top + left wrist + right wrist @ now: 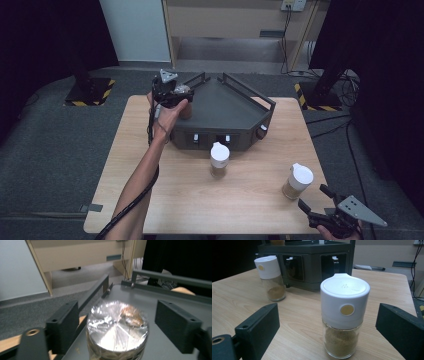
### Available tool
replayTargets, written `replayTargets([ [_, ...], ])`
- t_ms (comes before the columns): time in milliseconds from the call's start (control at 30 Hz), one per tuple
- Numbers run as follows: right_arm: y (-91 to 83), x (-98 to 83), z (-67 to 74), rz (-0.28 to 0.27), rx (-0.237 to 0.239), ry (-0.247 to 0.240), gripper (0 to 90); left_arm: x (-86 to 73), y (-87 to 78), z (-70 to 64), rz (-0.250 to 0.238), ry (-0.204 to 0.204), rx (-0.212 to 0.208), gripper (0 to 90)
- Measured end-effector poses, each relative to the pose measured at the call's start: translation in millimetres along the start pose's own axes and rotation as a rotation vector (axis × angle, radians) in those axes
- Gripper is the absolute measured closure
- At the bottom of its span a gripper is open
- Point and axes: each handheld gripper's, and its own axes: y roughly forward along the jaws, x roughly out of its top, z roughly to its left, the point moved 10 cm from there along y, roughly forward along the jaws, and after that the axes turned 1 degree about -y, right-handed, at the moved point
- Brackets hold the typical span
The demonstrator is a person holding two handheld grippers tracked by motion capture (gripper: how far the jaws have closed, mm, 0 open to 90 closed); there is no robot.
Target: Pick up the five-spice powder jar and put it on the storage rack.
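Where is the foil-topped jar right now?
The foil-topped jar stands on the top shelf of the dark rack, at its left front corner in the high view, between the open jaws of the left tool.

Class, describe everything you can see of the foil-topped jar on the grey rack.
The foil-topped jar is a round clear jar with brownish contents, its mouth covered by crinkled silver foil bearing a brown smear. It stands upright on the dark grey rack, near its left corner rail. The left gripper has its jaws on either side, apart from it.
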Motion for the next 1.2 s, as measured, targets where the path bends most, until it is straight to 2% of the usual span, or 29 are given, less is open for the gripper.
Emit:
replayTargets([
  [133, -0.2, 0.3, 0.2, 0.000, 0.002, -0.002, 5.2, 10.0, -14.5, 1.0, -0.043, 0.014, -0.026, 11.9],
  [400, 0.0, 0.4, 0.6, 0.000, 0.003, -0.005, 5.1, 22.4, -40.4, 4.1, -0.074, 0.050, -0.081, 6.2],
  [700, 0.3, 0.5, 1.1, 0.001, 0.002, -0.006, 5.1, 23.8, -66.7, 8.8, -0.100, 0.041, -0.111, 2.4],
  [867, 0.7, 0.7, 1.4, 0.003, 0.004, -0.009, 5.1, 17.5, -82.5, 10.0, -0.105, 0.055, -0.128, 2.4],
  [933, 0.6, 0.6, 1.4, 0.003, 0.005, -0.009, 5.2, 9.4, -93.4, 11.3, -0.114, 0.066, -0.140, 2.4],
  [967, 0.6, 0.7, 1.4, 0.003, 0.005, -0.009, 5.2, 9.4, -93.4, 11.3, -0.114, 0.066, -0.140, 2.4],
  [1033, 0.7, 0.7, 1.4, 0.003, 0.006, -0.010, 5.2, -1.4, -104.2, 15.0, -0.121, 0.061, -0.159, 2.4],
  [1200, 1.2, 0.8, 1.8, 0.006, 0.005, -0.011, 5.2, -20.1, -122.2, 20.0, -0.131, 0.064, -0.170, 2.4],
])
